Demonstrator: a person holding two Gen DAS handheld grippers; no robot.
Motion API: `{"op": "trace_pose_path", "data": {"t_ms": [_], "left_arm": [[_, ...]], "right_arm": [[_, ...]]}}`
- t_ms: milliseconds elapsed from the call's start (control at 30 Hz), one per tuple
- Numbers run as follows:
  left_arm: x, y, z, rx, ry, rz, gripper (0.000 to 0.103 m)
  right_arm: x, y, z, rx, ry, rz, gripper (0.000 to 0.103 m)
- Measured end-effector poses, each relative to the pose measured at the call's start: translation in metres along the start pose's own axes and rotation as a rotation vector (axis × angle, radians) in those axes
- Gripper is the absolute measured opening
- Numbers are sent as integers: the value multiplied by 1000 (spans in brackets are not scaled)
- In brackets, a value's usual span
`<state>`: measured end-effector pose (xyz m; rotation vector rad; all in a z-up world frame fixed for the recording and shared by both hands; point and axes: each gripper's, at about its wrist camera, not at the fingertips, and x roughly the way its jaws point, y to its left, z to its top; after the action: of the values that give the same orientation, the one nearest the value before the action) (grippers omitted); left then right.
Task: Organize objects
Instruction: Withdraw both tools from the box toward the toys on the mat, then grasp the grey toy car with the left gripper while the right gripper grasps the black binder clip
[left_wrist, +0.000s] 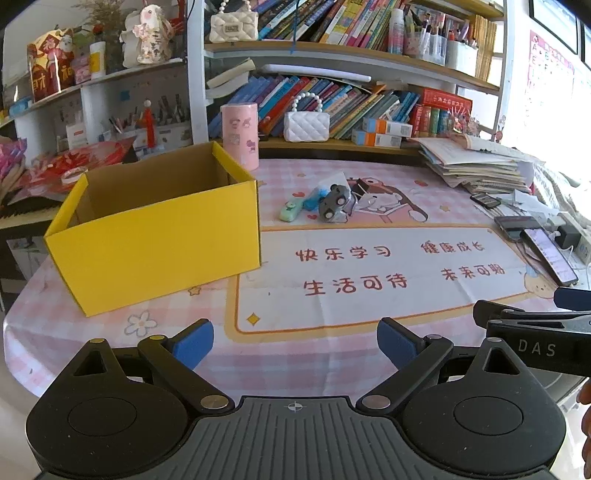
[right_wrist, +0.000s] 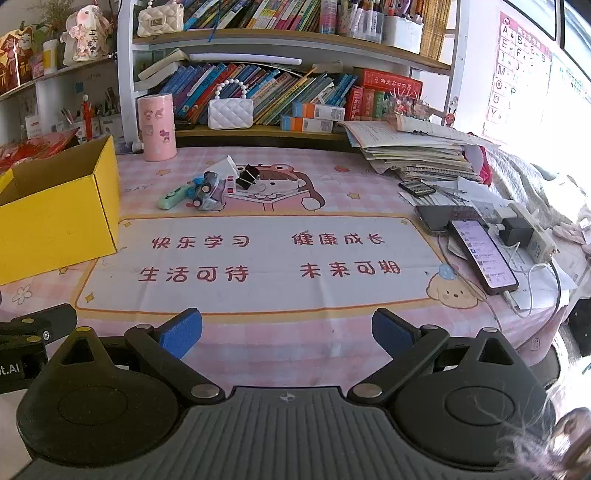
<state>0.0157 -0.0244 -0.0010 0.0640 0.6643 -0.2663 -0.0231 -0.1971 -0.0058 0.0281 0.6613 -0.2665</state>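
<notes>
An open yellow cardboard box (left_wrist: 159, 236) (right_wrist: 55, 214) stands on the left of the pink table mat, and I see nothing inside it. Right of it lies a small pile: a grey toy car (left_wrist: 333, 204) (right_wrist: 207, 195), a mint green item (left_wrist: 290, 210) (right_wrist: 171, 198), a blue item (left_wrist: 314, 197), a black binder clip (left_wrist: 364, 185) (right_wrist: 246, 176) and a white piece (right_wrist: 224, 166). My left gripper (left_wrist: 295, 343) hovers open over the near table edge, far from the pile. My right gripper (right_wrist: 287, 330) is open too, beside the left one, holding nothing.
A pink cylinder (left_wrist: 240, 136) (right_wrist: 157, 127) stands behind the box. A stack of papers and books (right_wrist: 413, 151) fills the back right. Phones (right_wrist: 484, 254), chargers and cables lie at the right edge. Bookshelves with a white purse (right_wrist: 231, 110) rise behind the table.
</notes>
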Motion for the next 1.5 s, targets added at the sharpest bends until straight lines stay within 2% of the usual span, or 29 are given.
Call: {"op": "trace_pose_path", "data": {"t_ms": [433,900,1233,1500], "left_arm": [[29,-11,22,8,0,-4,97],[84,-29,60,-20,9,18,97],[126,-50,83,-19,60,71,97],[162,-60,109,-11,63,88,96]], "right_arm": [[38,-7,26,-11,23,21,99],[103,-17,81,-60,12,101,97],[151,-37,113,-57,20,167,90],[186,-50,137,-28,25,213,83]]}}
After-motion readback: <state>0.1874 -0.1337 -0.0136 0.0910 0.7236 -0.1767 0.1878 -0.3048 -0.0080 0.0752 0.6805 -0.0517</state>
